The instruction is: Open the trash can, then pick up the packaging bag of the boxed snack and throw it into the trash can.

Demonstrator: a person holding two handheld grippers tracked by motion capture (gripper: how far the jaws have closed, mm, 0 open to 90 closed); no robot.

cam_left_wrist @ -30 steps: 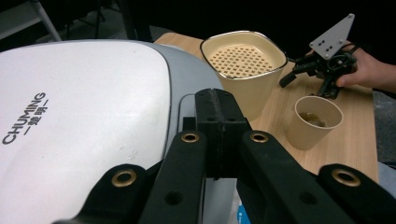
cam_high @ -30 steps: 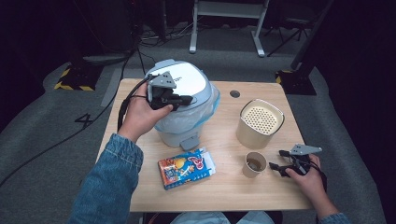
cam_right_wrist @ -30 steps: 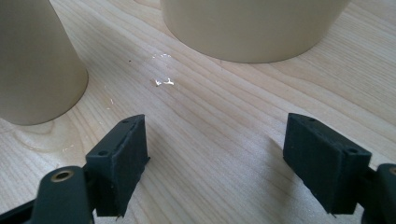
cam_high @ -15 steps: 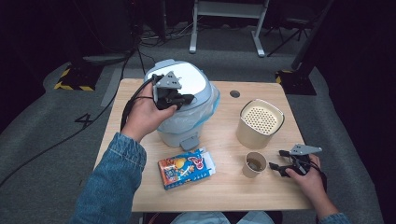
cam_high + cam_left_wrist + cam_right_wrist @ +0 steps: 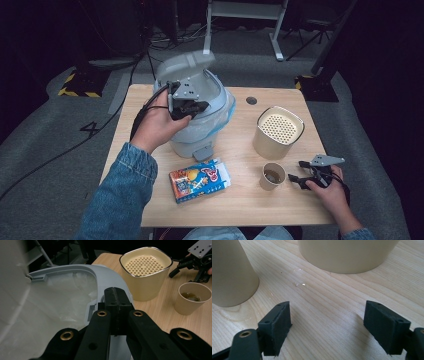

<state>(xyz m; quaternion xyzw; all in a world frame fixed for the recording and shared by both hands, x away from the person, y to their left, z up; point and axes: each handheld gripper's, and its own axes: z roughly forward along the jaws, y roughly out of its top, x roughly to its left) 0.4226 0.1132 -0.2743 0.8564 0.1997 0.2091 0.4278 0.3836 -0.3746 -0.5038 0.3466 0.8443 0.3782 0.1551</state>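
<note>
The grey bin [image 5: 200, 117] stands at upper centre of the high view, its lid [image 5: 186, 64] tipped up. The left gripper [image 5: 186, 106] hovers over its rim, jaws pressed together on nothing; the hand hides part of the front. At lower right, the right gripper [image 5: 300, 179] rests, jaws apart, beside the paper cup [image 5: 273, 176].

I see a pale wooden table [image 5: 240, 200] on grey carpet [image 5: 60, 150], and a white metal stand [image 5: 245, 10] in the dark at twelve o'clock.
</note>
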